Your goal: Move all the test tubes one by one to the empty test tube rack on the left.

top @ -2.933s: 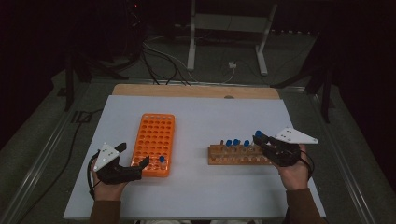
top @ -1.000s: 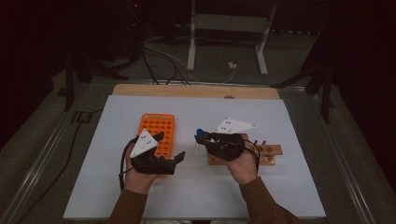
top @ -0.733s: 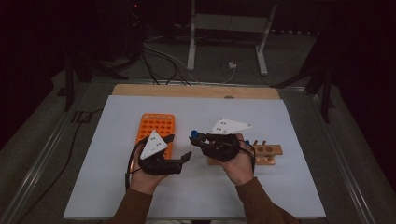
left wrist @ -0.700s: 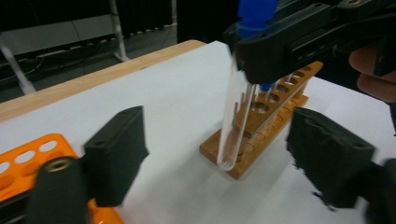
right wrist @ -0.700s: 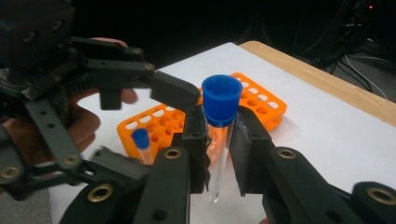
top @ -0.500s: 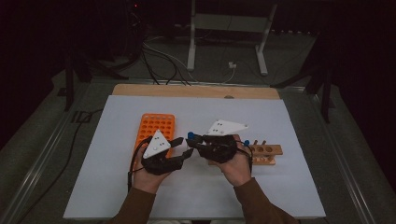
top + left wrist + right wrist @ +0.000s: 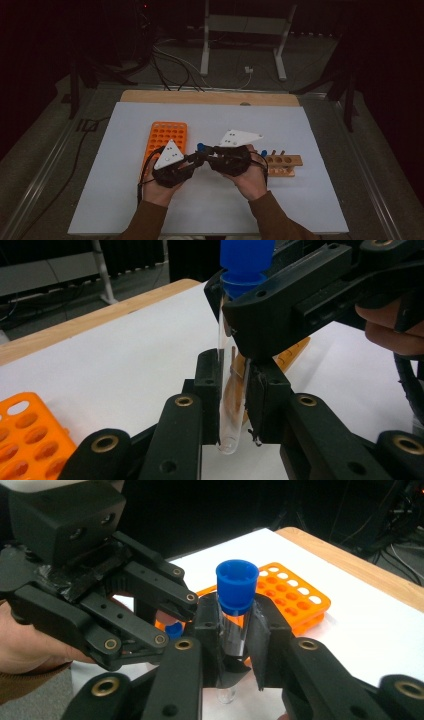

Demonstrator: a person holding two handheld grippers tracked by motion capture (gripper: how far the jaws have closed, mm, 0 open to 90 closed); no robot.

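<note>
A clear test tube (image 7: 231, 405) with a blue cap (image 7: 236, 587) stands upright between both grippers above the white mat. My right gripper (image 7: 234, 630) is shut on the tube just under the cap. My left gripper (image 7: 232, 390) has just been closing and is now shut on the tube's lower part, pads pressing both sides. In the high view the left gripper (image 7: 196, 159) and the right gripper (image 7: 207, 151) meet tip to tip at the mat's middle, with the blue cap (image 7: 201, 147) between them.
An orange tube rack (image 7: 167, 136) lies just left of the hands, with one blue-capped tube (image 7: 173, 629) in it. A wooden rack (image 7: 283, 162) with a few capped tubes sits to the right. The white mat (image 7: 125, 200) covers the table.
The right gripper carried the tube from the wooden rack to the middle. The left gripper came in from the left with wide jaws and closed them on the tube's lower part.
</note>
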